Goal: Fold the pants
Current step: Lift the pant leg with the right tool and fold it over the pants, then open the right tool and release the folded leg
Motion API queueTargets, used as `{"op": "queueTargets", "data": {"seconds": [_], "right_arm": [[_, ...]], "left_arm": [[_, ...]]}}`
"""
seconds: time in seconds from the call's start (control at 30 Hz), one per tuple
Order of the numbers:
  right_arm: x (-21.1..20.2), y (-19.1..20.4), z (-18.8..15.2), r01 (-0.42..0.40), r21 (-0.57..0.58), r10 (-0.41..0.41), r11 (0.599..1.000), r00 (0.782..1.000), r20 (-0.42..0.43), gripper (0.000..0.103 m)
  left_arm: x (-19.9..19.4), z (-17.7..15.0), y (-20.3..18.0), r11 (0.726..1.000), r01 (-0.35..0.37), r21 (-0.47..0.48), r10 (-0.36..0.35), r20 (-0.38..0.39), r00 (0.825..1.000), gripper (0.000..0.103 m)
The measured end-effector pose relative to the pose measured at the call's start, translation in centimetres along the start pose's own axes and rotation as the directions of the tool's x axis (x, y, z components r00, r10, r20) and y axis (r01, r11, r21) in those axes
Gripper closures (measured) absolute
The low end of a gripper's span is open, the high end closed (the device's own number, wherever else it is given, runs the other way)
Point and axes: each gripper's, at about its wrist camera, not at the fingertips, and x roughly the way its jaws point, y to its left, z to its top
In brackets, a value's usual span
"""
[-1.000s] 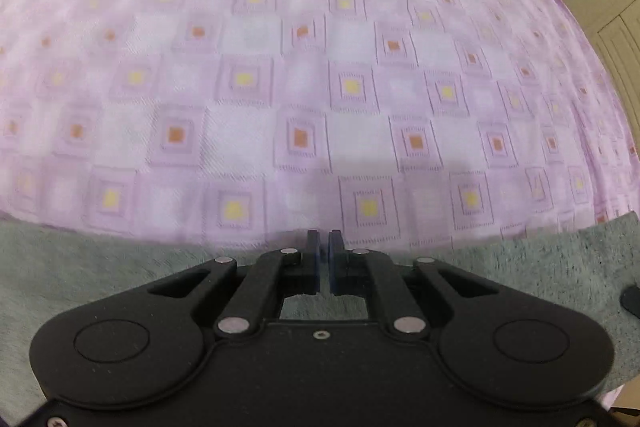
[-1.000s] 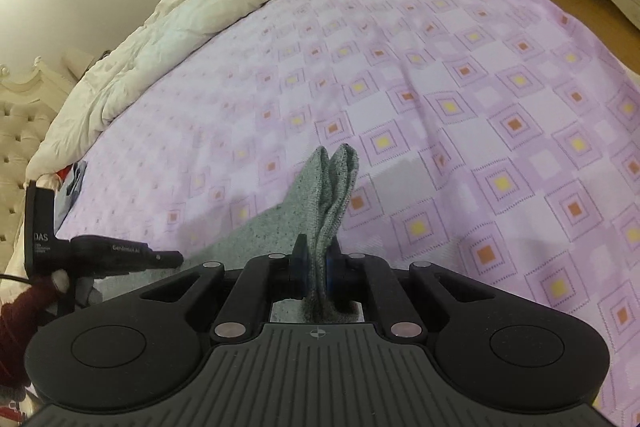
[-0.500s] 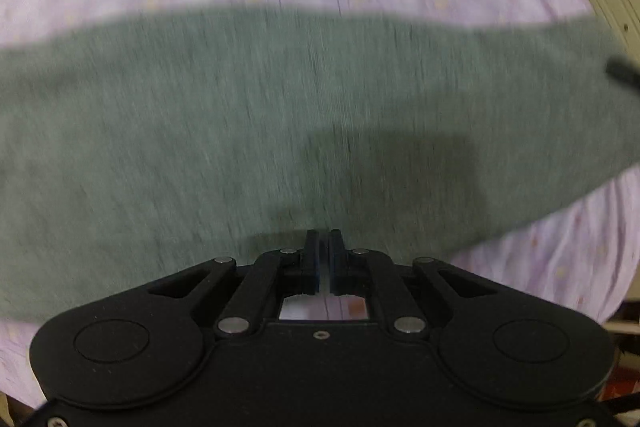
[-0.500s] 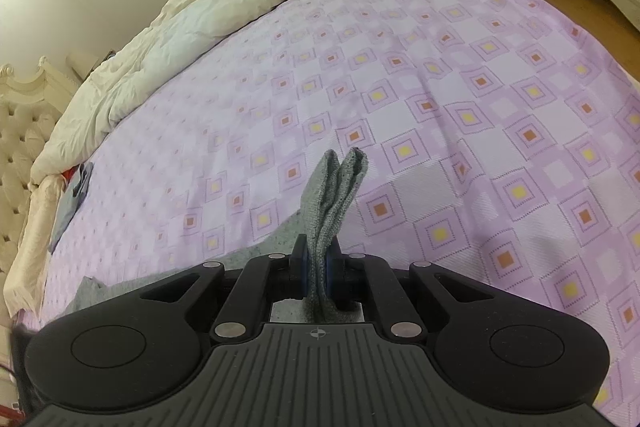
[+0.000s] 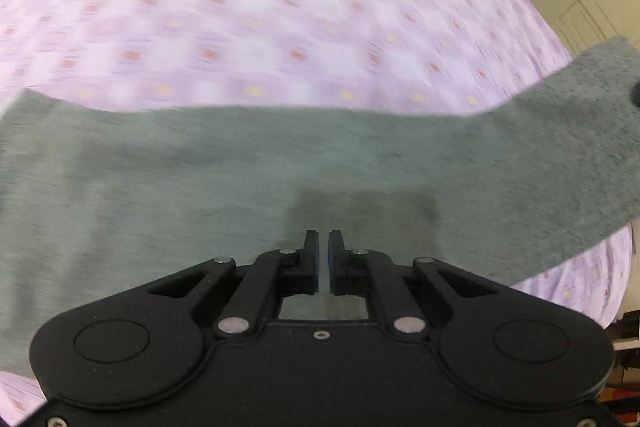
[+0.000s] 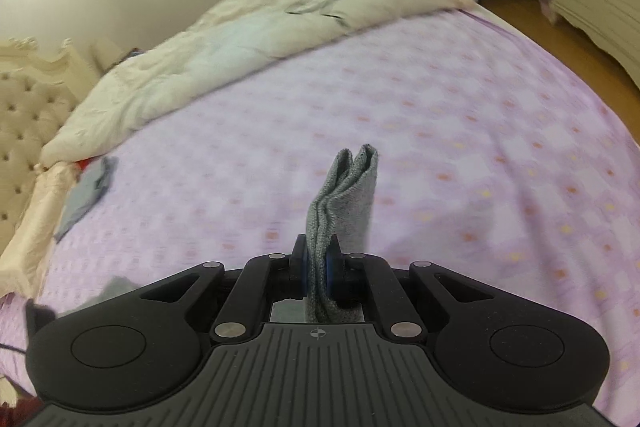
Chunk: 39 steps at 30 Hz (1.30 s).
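The grey pants lie in a wide band across the purple checked bedspread in the left wrist view, rising at the far right. My left gripper hovers over the pants with its jaws nearly closed, a thin gap between them, nothing held. My right gripper is shut on a folded end of the grey pants, which stands up between the fingers above the bedspread.
A cream quilt is bunched along the far side of the bed, with a tufted headboard at left. A grey cloth lies near the bed's left edge. White cupboards and wooden floor lie beyond the bed.
The left gripper swung over the pants, which now fill its lower view, and its jaws have parted slightly. The right gripper lifted and tilted up while still holding the pants end.
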Motion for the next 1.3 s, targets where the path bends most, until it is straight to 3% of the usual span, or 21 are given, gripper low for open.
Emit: {"op": "queueTargets", "data": {"seconds": [0.23,0.4,0.57,0.63,0.67,0.7,0.73,0.77,0.9,1.0,1.07,1.17,1.3], "right_arm": [[1.0,12.3,-3.1,-0.115,-0.043,0.115,0.992,0.993,0.002,0.095],[7.8,19.5,-8.9,-0.157,-0.071,0.148,0.985,0.983,-0.112,0.095],[14.9,23.9,-14.9,-0.113,-0.132,0.078,0.985,0.966,-0.247,0.091],[16.4,24.6,-15.9,-0.082,-0.129,0.044,0.988,0.96,-0.275,0.09],[16.4,25.2,-16.3,-0.072,-0.127,0.033,0.989,0.959,-0.28,0.079],[16.4,25.5,-16.3,-0.049,-0.135,0.008,0.99,0.959,-0.283,0.053],[16.3,25.9,-16.2,-0.026,-0.159,-0.021,0.987,0.957,-0.288,0.042],[16.2,26.1,-15.9,-0.025,-0.177,-0.029,0.984,0.955,-0.295,0.04],[15.4,26.3,-15.4,0.087,-0.249,-0.15,0.965,0.957,-0.247,0.04],[15.9,25.4,-15.4,0.155,-0.242,-0.221,0.958,0.936,-0.275,0.04],[16.8,24.2,-15.9,0.185,-0.231,-0.257,0.955,0.906,-0.337,0.04],[18.7,23.2,-16.8,0.246,-0.246,-0.335,0.938,0.829,-0.448,0.04],[17.2,23.4,-16.9,0.164,-0.254,-0.264,0.953,0.862,-0.432,0.041]], "left_arm": [[-2.8,0.0,8.8,0.998,-0.026,-0.051,0.027,0.031,0.999,0.093],[-4.5,-1.2,14.6,0.994,-0.066,-0.084,0.068,0.029,0.997,0.093],[-5.4,-1.6,18.1,0.991,-0.094,-0.097,0.097,0.027,0.995,0.092],[-5.9,-1.8,19.2,0.99,-0.097,-0.102,0.1,0.025,0.995,0.092],[-6.3,-2.0,19.5,0.99,-0.096,-0.104,0.099,0.026,0.995,0.092],[-6.2,-2.0,19.7,0.99,-0.095,-0.105,0.098,0.026,0.995,0.092],[-6.1,-2.0,19.7,0.99,-0.093,-0.108,0.096,0.026,0.995,0.092],[-6.1,-2.1,19.7,0.99,-0.089,-0.108,0.092,0.024,0.995,0.092],[-5.7,-2.2,19.1,0.993,-0.07,-0.091,0.072,0.013,0.997,0.092],[-5.2,-2.2,18.1,0.996,-0.055,-0.071,0.055,0.001,0.998,0.092],[-5.0,-2.2,17.2,0.997,-0.049,-0.057,0.049,-0.003,0.999,0.092],[-5.1,-2.4,16.2,0.998,-0.049,-0.04,0.049,-0.007,0.999,0.092],[-5.4,-2.7,15.3,0.997,-0.059,-0.049,0.059,-0.006,0.998,0.092]]}}
